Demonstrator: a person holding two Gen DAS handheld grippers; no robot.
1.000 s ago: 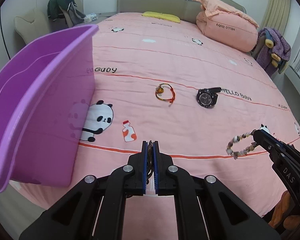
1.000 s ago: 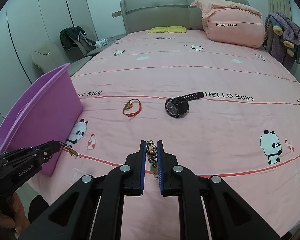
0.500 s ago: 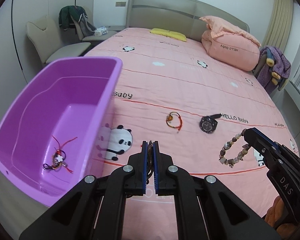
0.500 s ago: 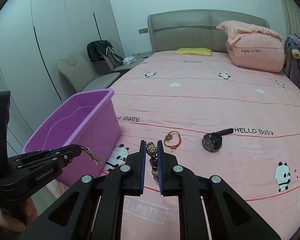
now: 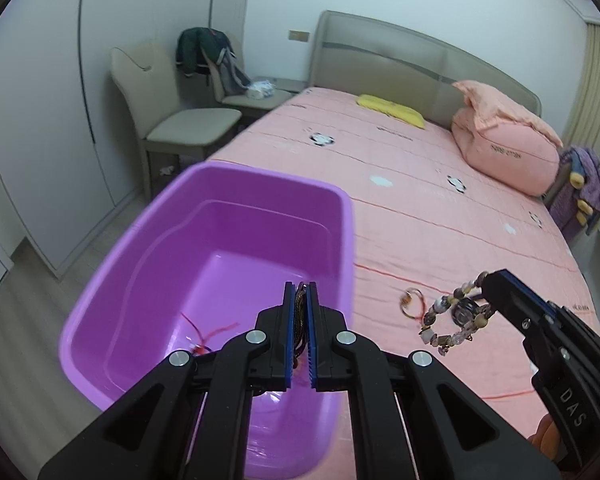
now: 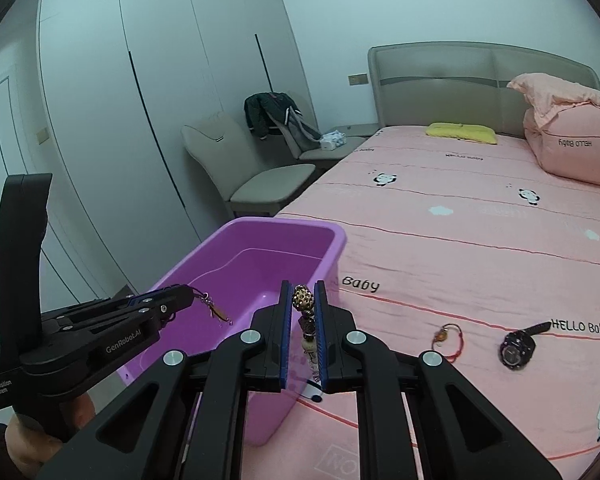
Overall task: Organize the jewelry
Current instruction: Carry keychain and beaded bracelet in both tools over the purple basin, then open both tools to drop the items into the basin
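Left wrist view: risen off the bed [image 5: 440, 208] since a second ago and swung toward the purple bin [image 5: 220, 264], now open below from 9 to 12 o'clock of the left gripper [image 5: 299, 336] instead of side-on. Fingers pinched nearly shut on a dark thin chain [image 5: 300, 312]. Red string bracelet [image 5: 204, 334] already on the bin floor. At 3 o'clock, beaded bracelet [image 5: 456, 320] dangling from the right gripper. Drop looks close. Right wrist view: likewise lifted and turned toward the bin. Right gripper [image 6: 303, 336] narrow, clamped on the bead strand, gold bead [image 6: 303, 298] at top. Red bracelet [image 6: 448, 338] and black watch [image 6: 518, 346] left on the bed at 3 o'clock, so sorting unfinished.
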